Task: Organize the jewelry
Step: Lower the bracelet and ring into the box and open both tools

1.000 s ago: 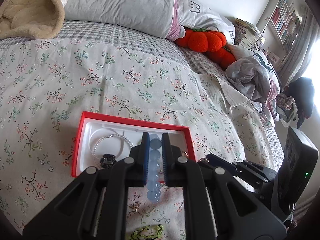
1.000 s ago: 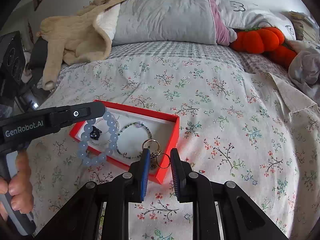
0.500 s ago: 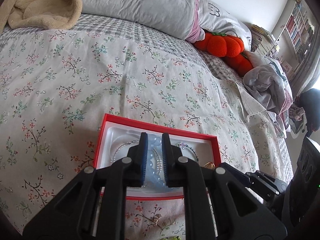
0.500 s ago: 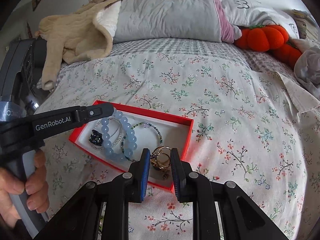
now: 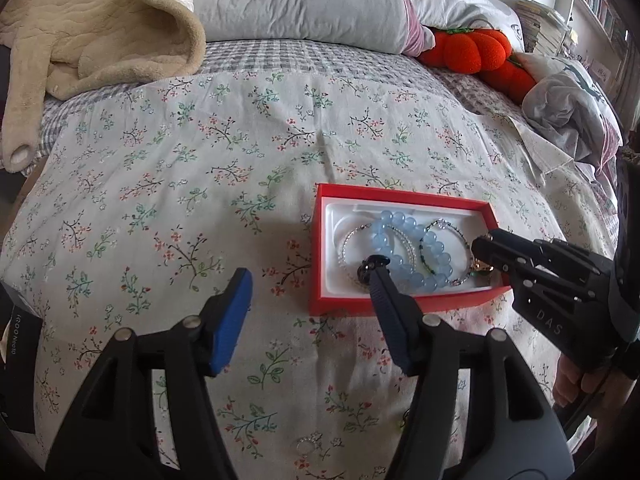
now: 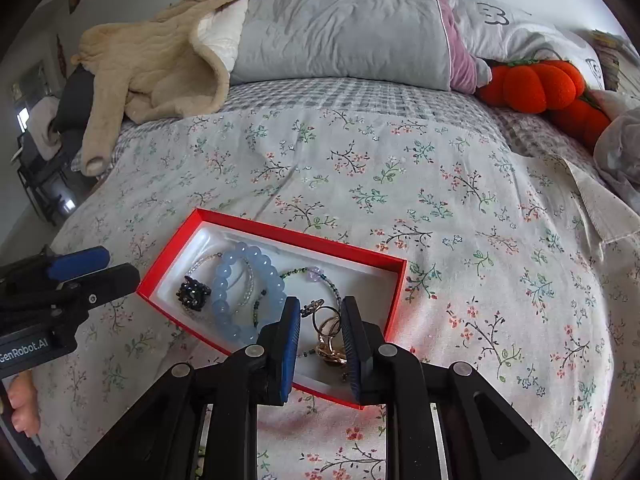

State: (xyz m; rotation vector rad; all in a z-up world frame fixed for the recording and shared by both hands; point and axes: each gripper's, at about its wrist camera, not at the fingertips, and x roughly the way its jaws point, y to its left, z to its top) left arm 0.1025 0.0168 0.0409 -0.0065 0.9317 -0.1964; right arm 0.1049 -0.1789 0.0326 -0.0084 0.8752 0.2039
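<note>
Bedspread [image 5: 168,184] stretches wide on your left and beyond the box, giving you plenty of open floral cloth there; the crowded side is yours on the right. The red jewelry box [image 5: 318,256] lies flat on the cover, its near long wall facing you and its left short wall toward your left gripper [image 5: 308,286].

Your left gripper has its fingers spread wide and holds nothing: the left pad [image 5: 232,316] hangs over bare cloth, the right fingertip sits over the box's near-left corner, by the dark charm [image 6: 193,293].

Your right gripper [image 6: 320,316] reaches over the near right end of the box, fingers parted a little with the gold rings [image 6: 330,338] lying between them; whether the pads touch the rings you cannot tell.

Inside the white lining you can count one blue bead bracelet [image 5: 400,248], one thin silver-bead bracelet [image 5: 350,246], one dark green bead bracelet [image 6: 308,276] with a pale purple stone, one dark charm and the cluster of gold rings; how many rings is unclear. The blue bracelet overlaps both thinner ones.

One small ring [image 5: 306,445] lies on the cloth outside the box, near you, between your left gripper's arms.

At the bed's head sit two pillows, one beige blanket [image 6: 160,68] and the orange plush [image 6: 536,86].
</note>
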